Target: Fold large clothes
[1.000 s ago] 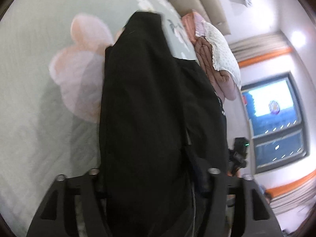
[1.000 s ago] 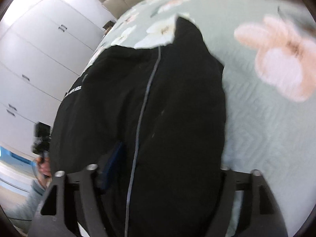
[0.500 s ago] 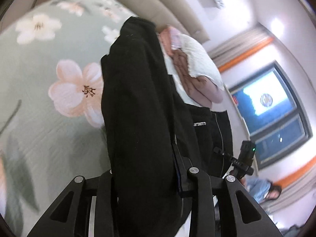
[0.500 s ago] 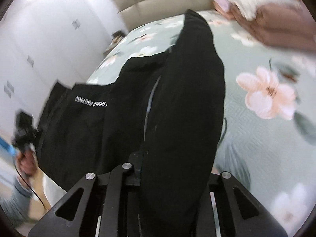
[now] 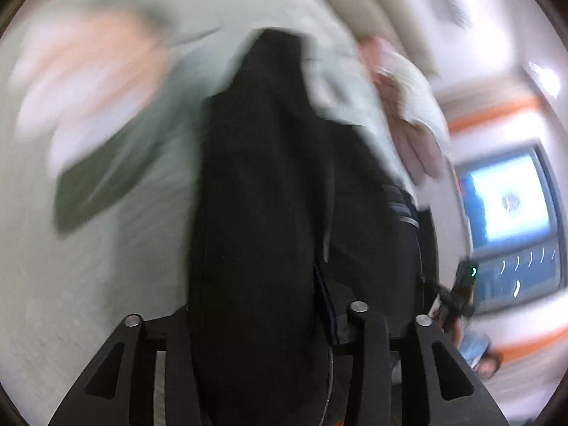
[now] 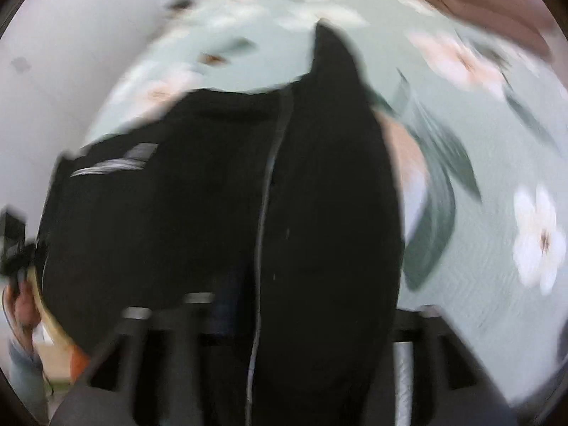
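Note:
A large black garment (image 5: 262, 195) with a grey zip line (image 6: 261, 213) and white lettering (image 6: 113, 163) lies over a pale green floral bedspread (image 5: 88, 284). My left gripper (image 5: 262, 326) is shut on a fold of the black cloth, which runs up between its fingers. My right gripper (image 6: 294, 316) is shut on another fold of the same garment (image 6: 319, 213). The fingertips are hidden by cloth. Both views are blurred by motion.
Pink and white bedding (image 5: 408, 106) is piled at the far side of the bed. A window (image 5: 511, 206) is at the right. White cupboards (image 6: 53, 53) stand at the left. The other gripper and hand (image 6: 17, 266) show beyond the bed's edge (image 6: 53, 340).
Both grippers stay shut on the garment and swing with it; the views have tilted down towards the bedspread and are now blurred. The cloth hangs longer in front of both cameras.

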The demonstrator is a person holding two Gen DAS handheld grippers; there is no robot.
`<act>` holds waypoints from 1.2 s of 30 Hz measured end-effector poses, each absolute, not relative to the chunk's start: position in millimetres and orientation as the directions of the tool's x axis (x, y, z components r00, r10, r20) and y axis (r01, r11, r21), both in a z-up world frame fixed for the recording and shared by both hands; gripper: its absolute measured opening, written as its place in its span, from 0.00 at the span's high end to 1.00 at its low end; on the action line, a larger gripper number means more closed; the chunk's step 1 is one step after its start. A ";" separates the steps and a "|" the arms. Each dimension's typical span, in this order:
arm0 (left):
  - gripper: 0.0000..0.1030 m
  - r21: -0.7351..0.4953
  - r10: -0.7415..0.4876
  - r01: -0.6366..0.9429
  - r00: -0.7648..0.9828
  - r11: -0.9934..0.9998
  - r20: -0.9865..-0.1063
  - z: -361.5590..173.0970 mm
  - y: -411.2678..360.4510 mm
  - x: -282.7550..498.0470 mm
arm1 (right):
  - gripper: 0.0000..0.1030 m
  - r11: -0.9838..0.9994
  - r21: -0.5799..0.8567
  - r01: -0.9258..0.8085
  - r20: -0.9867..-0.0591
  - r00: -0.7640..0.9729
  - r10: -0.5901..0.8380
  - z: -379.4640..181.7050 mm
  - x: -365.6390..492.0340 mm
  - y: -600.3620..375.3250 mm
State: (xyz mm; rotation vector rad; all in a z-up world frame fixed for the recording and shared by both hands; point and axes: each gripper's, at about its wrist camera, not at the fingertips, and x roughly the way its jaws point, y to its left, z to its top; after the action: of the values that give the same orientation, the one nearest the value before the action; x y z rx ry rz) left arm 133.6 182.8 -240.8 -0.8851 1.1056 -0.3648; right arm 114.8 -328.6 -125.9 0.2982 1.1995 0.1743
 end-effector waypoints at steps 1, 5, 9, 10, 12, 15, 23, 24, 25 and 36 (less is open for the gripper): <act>0.53 -0.849 -0.721 -0.191 0.456 0.493 -0.522 -259.9 197.8 128.8 | 0.33 0.921 0.382 0.076 -0.875 0.351 0.334 -130.4 113.7 -341.0; 0.53 -0.829 -0.640 -0.242 0.540 0.504 -0.547 -240.6 237.7 107.8 | 0.33 0.864 0.460 0.205 -0.847 0.395 0.357 -107.9 94.4 -385.5; 0.54 -0.727 -0.510 -0.177 0.604 0.664 -0.613 -167.2 239.6 95.2 | 0.32 0.939 0.317 0.136 -0.838 0.504 0.210 -38.7 63.7 -363.8; 0.53 -0.700 -0.488 -0.154 0.614 0.697 -0.621 -151.4 232.9 96.0 | 0.32 0.946 0.312 0.086 -0.818 0.531 0.222 -23.4 56.4 -349.1; 0.53 -0.596 -0.415 -0.089 0.636 0.798 -0.650 -116.2 202.0 101.5 | 0.32 0.959 0.283 0.009 -0.796 0.560 0.229 -9.6 39.3 -310.7; 0.53 -0.476 -0.358 -0.004 0.652 0.880 -0.668 -95.9 150.7 102.4 | 0.32 0.980 0.195 -0.029 -0.828 0.531 0.180 -22.9 16.7 -260.3; 0.52 -0.272 -0.230 -0.019 0.484 0.962 -0.844 -181.8 60.4 99.0 | 0.30 0.997 0.069 -0.039 -0.920 0.383 0.079 -118.2 -2.1 -199.6; 0.52 -0.264 -0.219 -0.018 0.502 0.964 -0.836 -182.6 58.1 97.1 | 0.30 0.997 0.077 -0.029 -0.919 0.386 0.082 -117.7 -2.5 -200.6; 0.52 -0.263 -0.214 -0.024 0.511 0.965 -0.832 -181.3 58.7 96.4 | 0.29 0.995 0.100 -0.009 -0.918 0.384 0.096 -116.5 -2.7 -204.0; 0.52 -0.090 -0.028 -0.091 0.530 0.992 -0.848 -122.9 38.9 57.1 | 0.29 0.998 0.059 -0.011 -0.859 0.510 0.056 -40.2 -43.7 -195.4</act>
State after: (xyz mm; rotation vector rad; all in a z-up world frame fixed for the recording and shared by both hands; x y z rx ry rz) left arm 57.1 38.9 -122.9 -0.1287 1.0127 0.0378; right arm -43.7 -195.4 -40.2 0.0476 1.0353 0.0406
